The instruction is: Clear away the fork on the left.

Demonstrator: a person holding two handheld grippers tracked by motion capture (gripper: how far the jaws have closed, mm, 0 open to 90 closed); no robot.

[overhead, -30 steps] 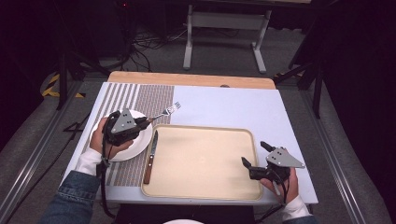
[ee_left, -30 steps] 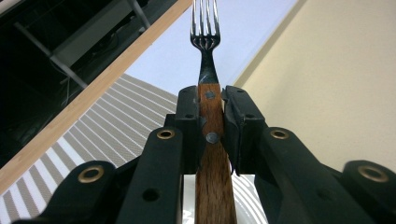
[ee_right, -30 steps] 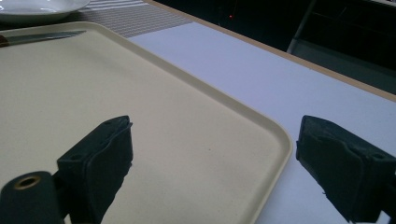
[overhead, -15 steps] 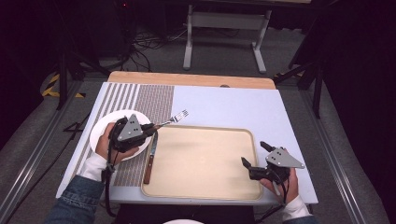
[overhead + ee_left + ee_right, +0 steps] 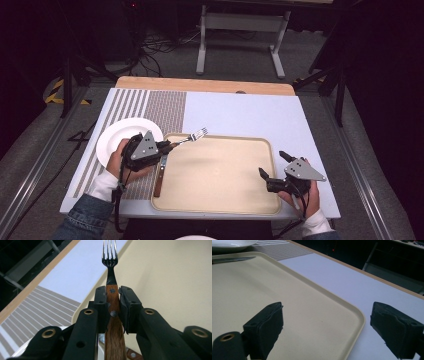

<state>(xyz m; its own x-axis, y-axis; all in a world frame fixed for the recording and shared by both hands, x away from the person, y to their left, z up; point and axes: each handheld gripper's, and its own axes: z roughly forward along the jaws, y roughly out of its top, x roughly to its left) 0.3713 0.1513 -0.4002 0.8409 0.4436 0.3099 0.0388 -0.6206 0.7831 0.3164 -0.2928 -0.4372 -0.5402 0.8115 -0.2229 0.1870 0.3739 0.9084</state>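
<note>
My left gripper (image 5: 168,146) is shut on the wooden handle of a fork (image 5: 194,136), and its tines point out over the far left corner of the beige tray (image 5: 220,200). In the left gripper view the fork (image 5: 110,262) stands straight up between the jaws of the left gripper (image 5: 113,302), above the tray (image 5: 175,277). A wooden-handled knife (image 5: 159,173) lies along the tray's left side. Left of the gripper sits a white plate (image 5: 116,137). My right gripper (image 5: 272,163) rests at the tray's right edge. It stands open (image 5: 327,325) with nothing between the jaws.
A striped placemat (image 5: 150,105) covers the left part of the pale blue table top (image 5: 240,112). In the right gripper view the knife (image 5: 232,260) and the plate (image 5: 232,243) lie far across the tray (image 5: 352,312). A wooden strip (image 5: 200,84) borders the table's far edge.
My left gripper has carried the fork rightward, from over the plate to the tray's left edge, and the plate is now uncovered. The right gripper has stayed put.
</note>
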